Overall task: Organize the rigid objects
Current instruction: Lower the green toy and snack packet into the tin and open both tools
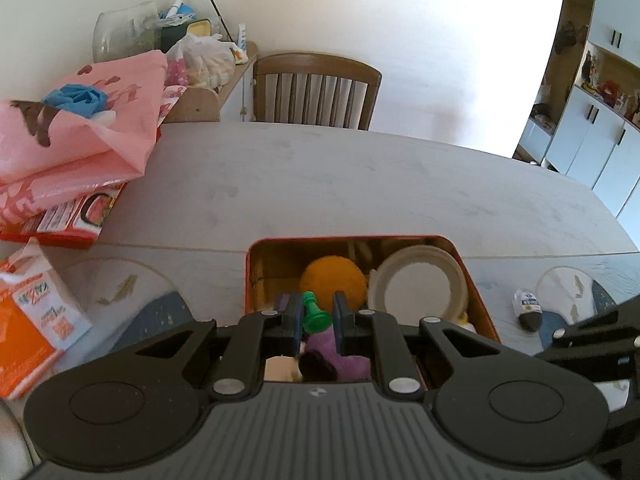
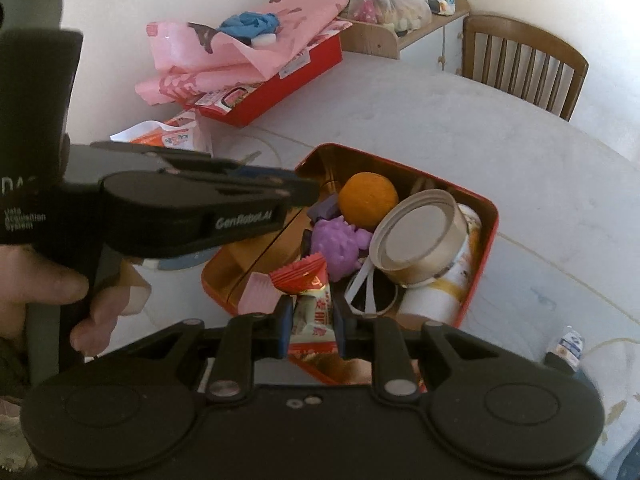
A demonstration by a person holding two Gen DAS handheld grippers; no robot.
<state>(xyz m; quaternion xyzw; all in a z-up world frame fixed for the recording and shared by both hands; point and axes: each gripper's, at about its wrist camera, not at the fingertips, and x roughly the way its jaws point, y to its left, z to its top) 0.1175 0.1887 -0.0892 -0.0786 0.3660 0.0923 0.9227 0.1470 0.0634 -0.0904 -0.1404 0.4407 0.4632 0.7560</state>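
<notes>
The counter [image 1: 360, 184] is a pale, whitewashed wood surface with a seam running across it. A red tin box [image 2: 486, 236] sits on it, open-topped. Toward the wall lies a flat red carton [image 2: 280, 84] with a pink plastic bag [image 2: 240, 52] piled on top. Near it rests an orange-and-white packet [image 1: 28, 320]. A small bottle [image 1: 528, 310] lies on its side to the right of the tin, apart from it.

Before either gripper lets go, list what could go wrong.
1. The green chess pawn sits tilted in the left gripper; it may slip early.
2. The tin is crowded: the candy in the right gripper could bounce off the orange or can.
</notes>
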